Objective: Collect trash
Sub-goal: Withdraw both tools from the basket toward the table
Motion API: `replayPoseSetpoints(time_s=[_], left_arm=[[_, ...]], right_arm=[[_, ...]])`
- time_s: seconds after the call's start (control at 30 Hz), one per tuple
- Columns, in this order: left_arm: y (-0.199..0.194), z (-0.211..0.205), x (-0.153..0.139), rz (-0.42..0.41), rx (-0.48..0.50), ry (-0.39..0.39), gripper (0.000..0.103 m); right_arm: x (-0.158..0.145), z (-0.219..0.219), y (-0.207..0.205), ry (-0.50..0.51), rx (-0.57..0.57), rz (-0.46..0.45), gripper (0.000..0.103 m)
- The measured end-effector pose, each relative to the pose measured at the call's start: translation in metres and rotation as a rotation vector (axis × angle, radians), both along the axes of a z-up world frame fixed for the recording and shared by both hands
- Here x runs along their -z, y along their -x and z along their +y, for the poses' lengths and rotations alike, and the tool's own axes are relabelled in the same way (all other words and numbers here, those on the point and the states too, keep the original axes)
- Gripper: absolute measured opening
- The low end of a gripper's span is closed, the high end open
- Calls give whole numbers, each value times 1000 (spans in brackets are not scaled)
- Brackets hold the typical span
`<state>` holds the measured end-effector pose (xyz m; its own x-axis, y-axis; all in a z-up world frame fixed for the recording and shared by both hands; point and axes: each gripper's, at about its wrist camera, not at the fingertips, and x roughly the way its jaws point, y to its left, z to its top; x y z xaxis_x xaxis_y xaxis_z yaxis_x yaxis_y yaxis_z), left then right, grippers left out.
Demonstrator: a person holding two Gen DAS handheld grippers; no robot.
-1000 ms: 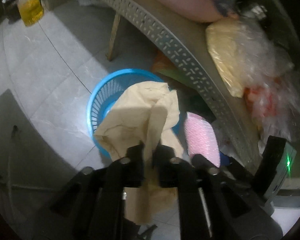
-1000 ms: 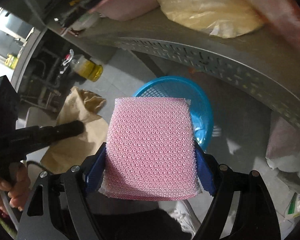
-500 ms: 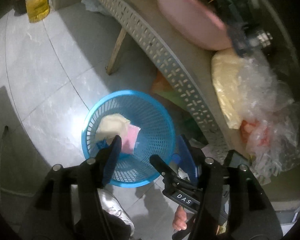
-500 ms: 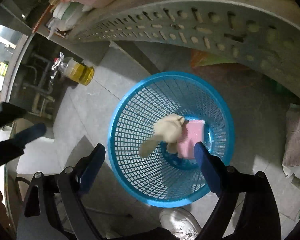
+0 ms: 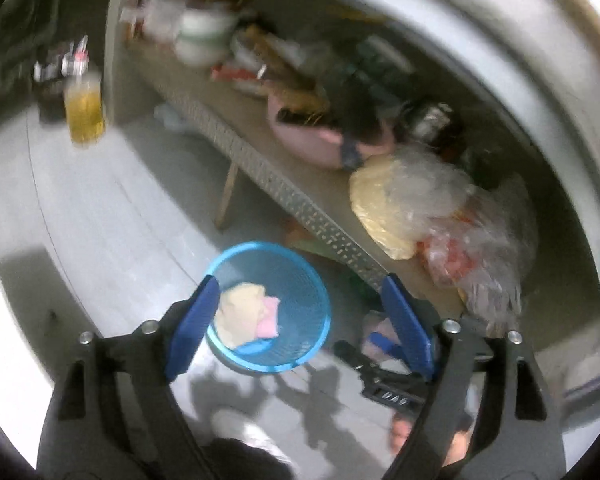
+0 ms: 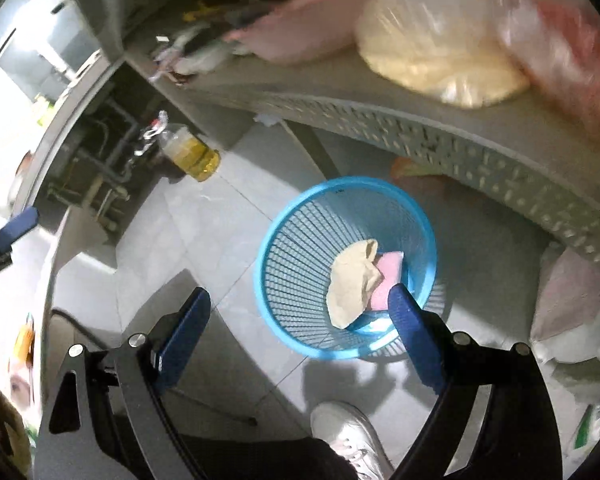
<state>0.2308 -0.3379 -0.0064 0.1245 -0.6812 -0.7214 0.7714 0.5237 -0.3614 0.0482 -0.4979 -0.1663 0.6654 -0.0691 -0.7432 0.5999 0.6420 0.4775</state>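
Note:
A blue mesh basket (image 5: 300, 268) (image 6: 300, 220) stands on the tiled floor below a shelf. Inside it lie a crumpled beige paper (image 5: 238, 308) (image 6: 352, 280) and a pink foam pad (image 5: 269, 320) (image 6: 392, 272). My left gripper (image 5: 300, 320) is open and empty, held above the basket. My right gripper (image 6: 300, 332) is open and empty, above the basket's near left side. The right gripper also shows at the lower right of the left wrist view (image 5: 380, 368).
A perforated grey shelf (image 5: 284, 196) (image 6: 460, 152) carries a pink basin (image 5: 308, 140), a yellow bag (image 5: 388, 216) and clear plastic bags (image 5: 476, 256). A bottle of yellow liquid (image 5: 84, 116) (image 6: 192, 152) stands on the floor. A white shoe (image 6: 348, 424) is below. White bags (image 6: 572, 312) lie right.
One second ago the left gripper held the beige paper and the right held the pink pad. Both were let go into the basket. Both grippers have since lifted away, open.

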Motion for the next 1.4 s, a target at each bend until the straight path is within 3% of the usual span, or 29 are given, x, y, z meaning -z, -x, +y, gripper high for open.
replayPoseSetpoints(time_s=[0.23, 0.37, 0.57, 0.73, 0.83, 1.03, 1.17, 1.4], left_arm=[[58, 66, -45, -202, 37, 40, 90], [82, 104, -65, -272, -16, 85, 92], [111, 147, -85, -370, -89, 187, 95], [123, 185, -81, -326, -198, 235, 95], [124, 206, -72, -277, -258, 235, 94], [133, 247, -57, -272, -328, 221, 94], [143, 279, -54, -284, -359, 219, 94], [146, 351, -66, -405, -503, 155, 94]], right_arm=[[-70, 51, 17, 222, -84, -34, 96], [-107, 79, 21, 368, -114, -46, 96], [-149, 111, 35, 525, -55, -87, 96], [-173, 131, 43, 587, -70, -117, 96], [-183, 146, 44, 632, -108, -127, 96], [-201, 184, 42, 726, -215, -177, 96], [-214, 208, 35, 719, -295, -193, 96], [-224, 234, 9, 413, -488, -283, 96]])
